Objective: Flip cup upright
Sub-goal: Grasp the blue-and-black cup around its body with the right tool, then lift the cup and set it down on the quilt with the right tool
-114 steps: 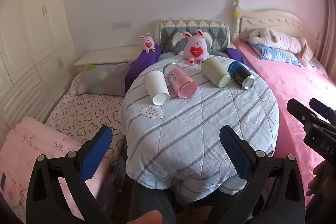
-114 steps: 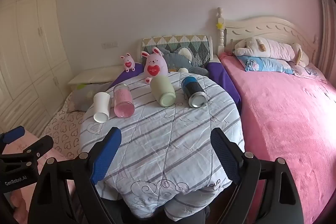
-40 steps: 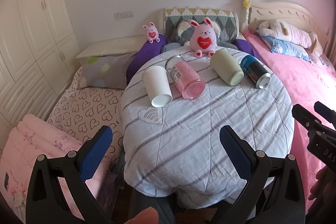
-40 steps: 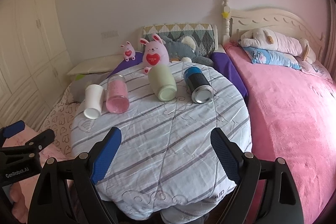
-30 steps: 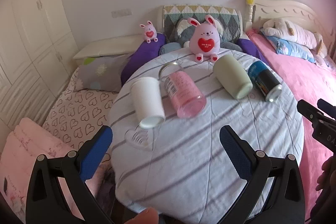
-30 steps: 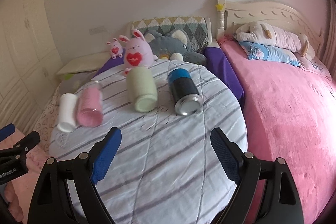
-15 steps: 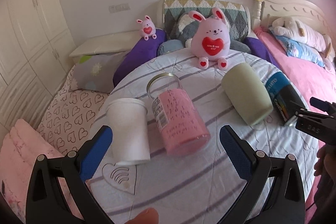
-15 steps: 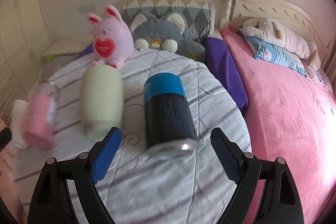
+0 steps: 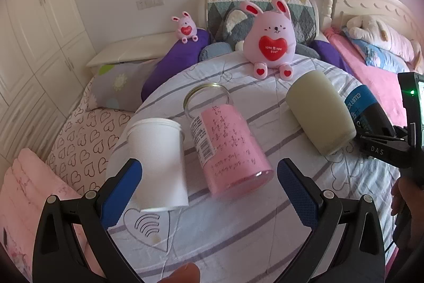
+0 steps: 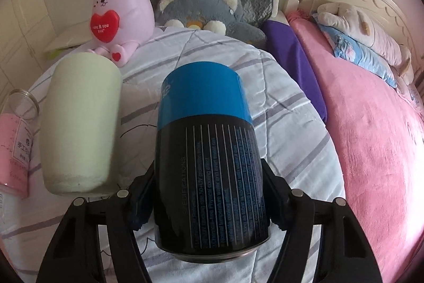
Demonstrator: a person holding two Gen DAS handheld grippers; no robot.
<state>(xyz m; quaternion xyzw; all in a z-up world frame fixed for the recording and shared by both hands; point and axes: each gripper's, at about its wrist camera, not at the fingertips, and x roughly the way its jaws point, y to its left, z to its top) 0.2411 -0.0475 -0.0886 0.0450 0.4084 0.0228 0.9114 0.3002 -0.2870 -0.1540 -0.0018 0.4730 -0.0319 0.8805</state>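
Several cups lie on their sides on a round table (image 9: 238, 235) with a striped cloth: a white cup (image 9: 156, 163), a pink-labelled glass jar (image 9: 225, 145), a pale green cup (image 9: 318, 113) (image 10: 79, 123) and a blue-and-black can (image 10: 209, 171) (image 9: 367, 108). My right gripper (image 10: 209, 203) has a finger on each side of the can's lower body, touching or nearly so. My left gripper (image 9: 209, 184) is open and empty, with its fingers around the near ends of the white cup and the jar.
A pink rabbit plush (image 9: 270, 44) sits at the table's far edge, with a grey bear plush (image 10: 206, 7) behind it. A pink bed (image 10: 371, 137) lies to the right. Pillows and a heart-print bed (image 9: 87, 129) lie to the left.
Both grippers have moved forward over the table. My right gripper has come around the blue-and-black can and narrowed onto it. My left gripper stays open, closer to the white cup and jar.
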